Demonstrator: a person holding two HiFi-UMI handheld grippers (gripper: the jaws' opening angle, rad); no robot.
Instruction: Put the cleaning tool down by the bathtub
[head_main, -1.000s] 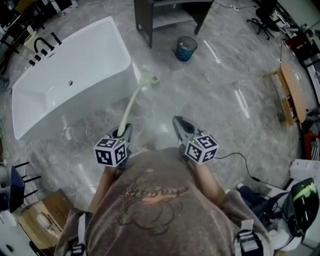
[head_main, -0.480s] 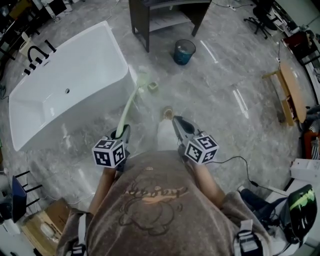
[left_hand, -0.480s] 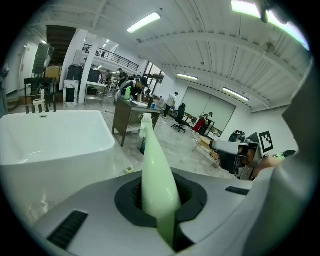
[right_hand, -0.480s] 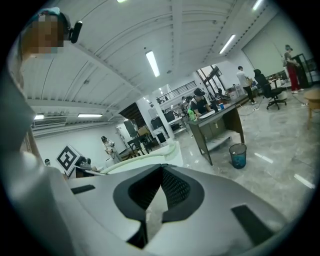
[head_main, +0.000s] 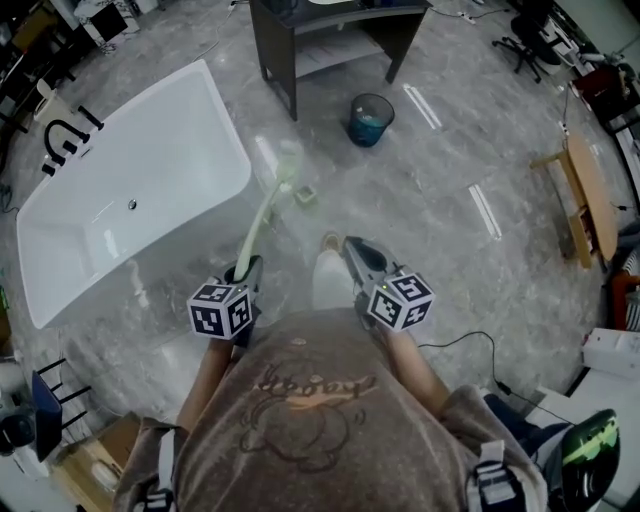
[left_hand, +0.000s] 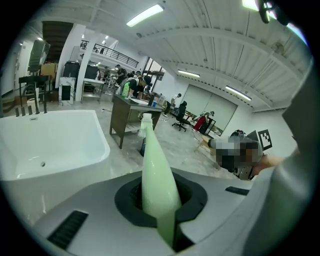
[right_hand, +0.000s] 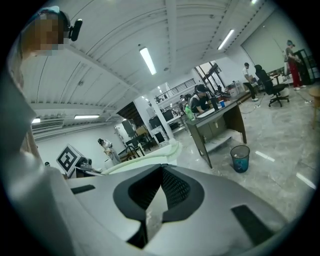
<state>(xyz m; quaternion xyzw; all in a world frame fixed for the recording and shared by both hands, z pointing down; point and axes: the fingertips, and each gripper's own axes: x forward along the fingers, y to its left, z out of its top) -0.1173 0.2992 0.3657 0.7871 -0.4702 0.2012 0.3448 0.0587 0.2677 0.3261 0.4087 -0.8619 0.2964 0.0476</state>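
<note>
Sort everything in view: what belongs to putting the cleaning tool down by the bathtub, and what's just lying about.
Belongs to the job:
- pale green long-handled cleaning brush, clamped in the left gripper
- white freestanding bathtub

Just lying about:
- teal mesh wastebasket
- dark table with a lower shelf
- wooden bench
- right gripper, shut and empty

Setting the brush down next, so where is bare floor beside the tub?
Bare floor runs along the bathtub's near long side, between it and the cleaning tool. Also open: the stretch between the blue bin and the wooden bench. Tight: the gap between the tub's corner and the dark table.
</note>
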